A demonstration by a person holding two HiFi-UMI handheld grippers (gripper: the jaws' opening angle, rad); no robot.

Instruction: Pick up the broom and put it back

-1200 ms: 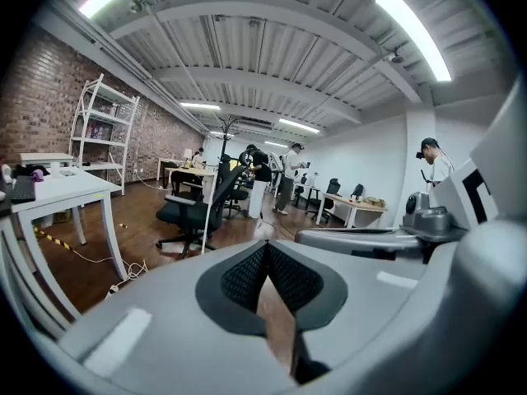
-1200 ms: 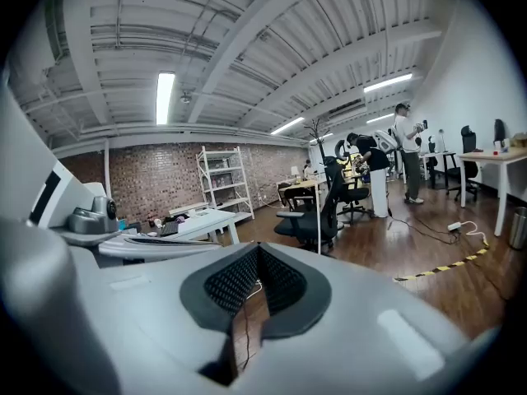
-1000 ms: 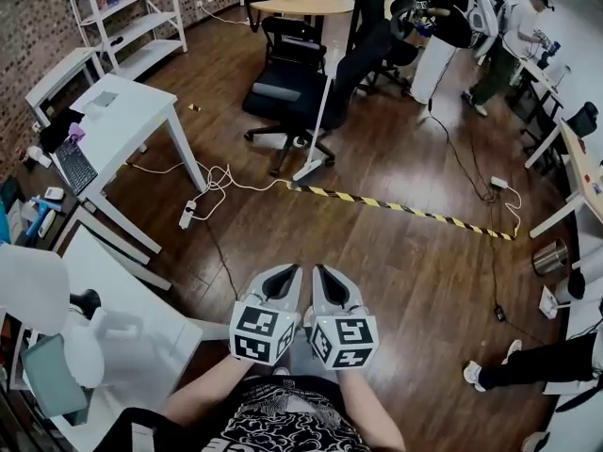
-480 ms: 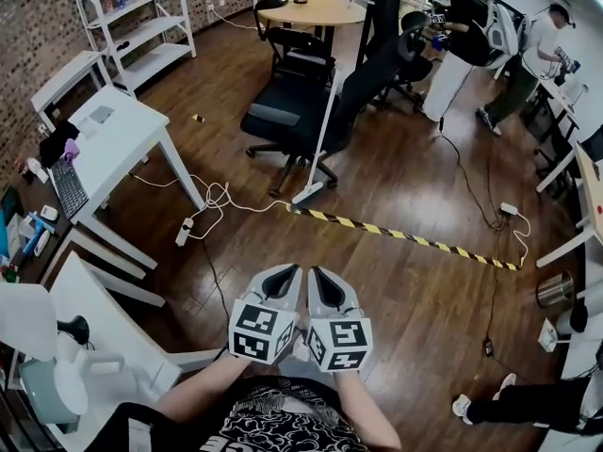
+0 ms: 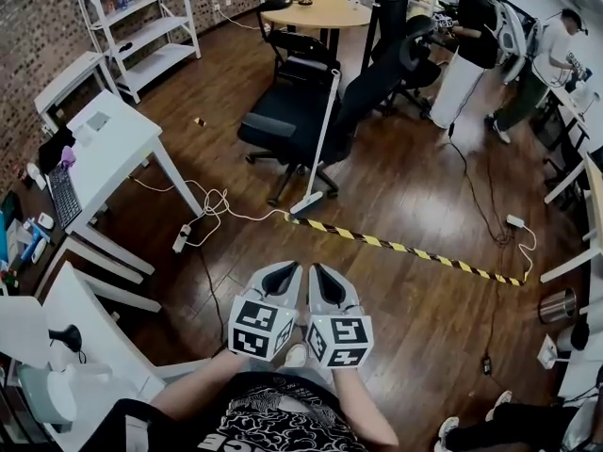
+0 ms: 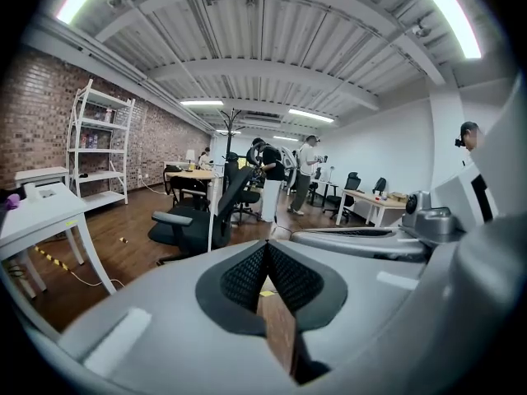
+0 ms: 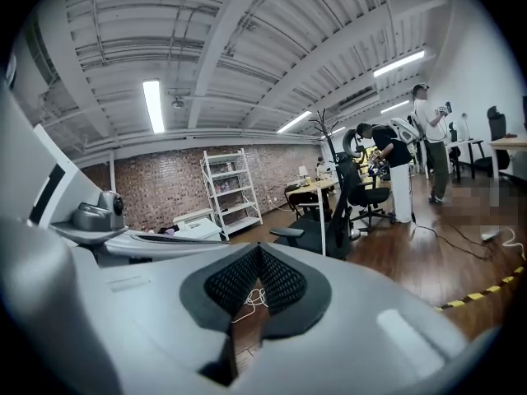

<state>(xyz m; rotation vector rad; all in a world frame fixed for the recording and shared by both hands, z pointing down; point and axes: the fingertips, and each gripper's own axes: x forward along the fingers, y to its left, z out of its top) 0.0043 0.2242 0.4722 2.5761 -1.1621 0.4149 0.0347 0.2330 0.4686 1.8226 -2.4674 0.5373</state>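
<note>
Broom (image 5: pixel 320 139) pickup has not begun, as far as these views let me judge. The left tool (image 5: pixel 290 273) and the right tool (image 5: pixel 320 274) are held side by side close to the person's body at the near edge of the scene. Each is clenched, pads pressed together with nothing between them, and each tool's own view shows only floor beyond the closed tips. Past them is bare wooden floor (image 5: pixel 424 318), then a strip of yellow-and-black tape (image 5: pixel 405 250) running off to the right. A tangle of white cable (image 5: pixel 215 201) and a power strip (image 5: pixel 179 243) lie to the left of it. Just beyond the tape's left end the broom stands well apart from both tools, its head on the floor and its white handle leaning against a black office chair (image 5: pixel 283 111). A white worktop (image 5: pixel 113 144) sits at the left, a white shelf unit (image 5: pixel 141 17) at the far left and a round wooden table (image 5: pixel 311 9) behind the chair, and people stand at the far right. All of the task remains: reach the handle, open a tool, close on it, lift it and carry the broom to its storage place. The pictures do not show where that place is.
</note>
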